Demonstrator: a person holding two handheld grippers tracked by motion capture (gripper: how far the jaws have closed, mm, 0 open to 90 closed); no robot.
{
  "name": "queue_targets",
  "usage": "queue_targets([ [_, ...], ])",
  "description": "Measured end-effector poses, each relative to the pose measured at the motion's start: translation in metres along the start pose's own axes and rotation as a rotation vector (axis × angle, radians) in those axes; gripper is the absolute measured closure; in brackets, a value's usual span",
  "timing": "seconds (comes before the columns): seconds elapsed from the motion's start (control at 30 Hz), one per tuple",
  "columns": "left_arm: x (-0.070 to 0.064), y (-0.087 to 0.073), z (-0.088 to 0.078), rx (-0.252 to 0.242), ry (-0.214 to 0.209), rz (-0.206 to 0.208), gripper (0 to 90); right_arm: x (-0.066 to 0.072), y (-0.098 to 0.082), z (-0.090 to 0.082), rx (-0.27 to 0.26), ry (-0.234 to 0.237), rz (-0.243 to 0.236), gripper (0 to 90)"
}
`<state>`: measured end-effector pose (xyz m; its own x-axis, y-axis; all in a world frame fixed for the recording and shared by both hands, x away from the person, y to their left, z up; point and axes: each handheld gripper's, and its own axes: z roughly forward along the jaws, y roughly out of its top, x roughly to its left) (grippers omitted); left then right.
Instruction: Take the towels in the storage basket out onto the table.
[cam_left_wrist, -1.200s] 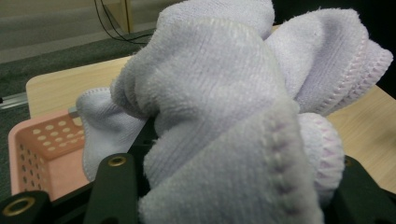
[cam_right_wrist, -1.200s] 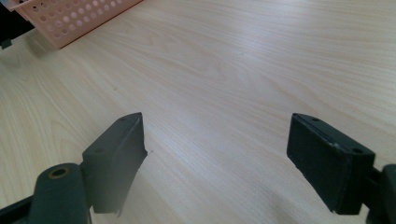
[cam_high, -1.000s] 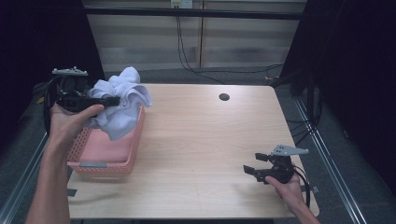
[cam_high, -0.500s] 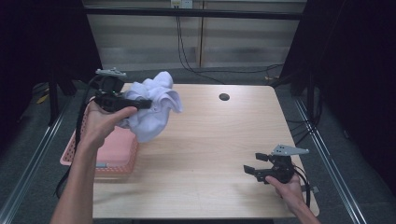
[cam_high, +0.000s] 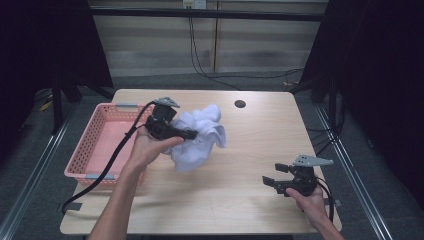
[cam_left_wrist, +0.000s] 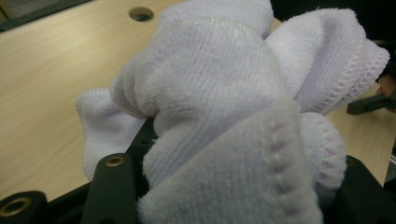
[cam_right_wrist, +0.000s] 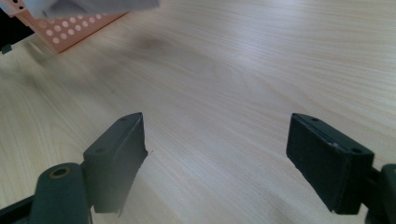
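Note:
A bunched white towel (cam_high: 201, 136) hangs over the table's middle left, just right of the pink basket (cam_high: 82, 146). My left gripper (cam_high: 193, 135) is shut on the towel, and its folds (cam_left_wrist: 219, 107) bulge out between the two black jaws and hide their tips. The lower corner of the towel reaches down toward the tabletop (cam_high: 225, 200). At the front right, my right gripper (cam_high: 273, 174) rests low over the wood, open, with bare table between its jaws (cam_right_wrist: 215, 154). In the right gripper view the towel (cam_right_wrist: 93, 7) and the basket (cam_right_wrist: 70, 35) show at the top left.
The basket lies along the table's left edge, and its inside shows no cloth. A round cable hole (cam_high: 240, 104) sits near the far edge. Dark floor and metal rails surround the table. The left gripper's cable (cam_high: 107, 165) trails over the basket's near side.
The left hand has carried the towel rightward and down, from over the basket to over the table. The right gripper has stayed in place.

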<state>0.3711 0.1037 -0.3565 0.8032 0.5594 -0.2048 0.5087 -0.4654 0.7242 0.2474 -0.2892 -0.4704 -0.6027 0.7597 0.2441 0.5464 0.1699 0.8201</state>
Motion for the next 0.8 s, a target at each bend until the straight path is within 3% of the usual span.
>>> queue_targets([
  [0.2, -0.011, -0.020, 0.051, 0.075, -0.034, 0.015, 42.9, -0.001, 0.000, 0.001, -0.001, 0.008, 0.006, 19.3],
  [0.3, -0.015, -0.030, 0.067, 0.104, -0.068, 0.016, 42.5, -0.002, 0.000, 0.000, -0.004, 0.006, 0.007, 19.1],
  [0.37, -0.017, -0.036, 0.076, 0.149, -0.072, 0.022, 41.8, -0.002, -0.001, 0.000, -0.005, 0.005, 0.010, 19.2],
  [0.5, -0.021, -0.051, 0.094, 0.180, -0.083, 0.037, 41.2, -0.001, -0.001, 0.002, 0.004, 0.021, 0.006, 20.7],
  [0.6, -0.027, -0.064, 0.108, 0.219, -0.074, 0.054, 40.4, 0.000, -0.001, 0.003, 0.005, 0.026, 0.006, 21.5],
  [0.63, -0.034, -0.069, 0.113, 0.211, -0.047, 0.084, 38.7, 0.000, -0.001, 0.003, 0.009, 0.023, 0.006, 20.6],
  [0.77, -0.039, -0.073, 0.113, 0.205, -0.011, 0.128, 36.2, 0.000, -0.001, 0.004, 0.014, 0.015, 0.007, 20.1],
  [0.8, -0.039, -0.075, 0.114, 0.187, -0.012, 0.107, 35.4, 0.000, -0.001, 0.005, 0.015, 0.015, 0.002, 19.8],
])
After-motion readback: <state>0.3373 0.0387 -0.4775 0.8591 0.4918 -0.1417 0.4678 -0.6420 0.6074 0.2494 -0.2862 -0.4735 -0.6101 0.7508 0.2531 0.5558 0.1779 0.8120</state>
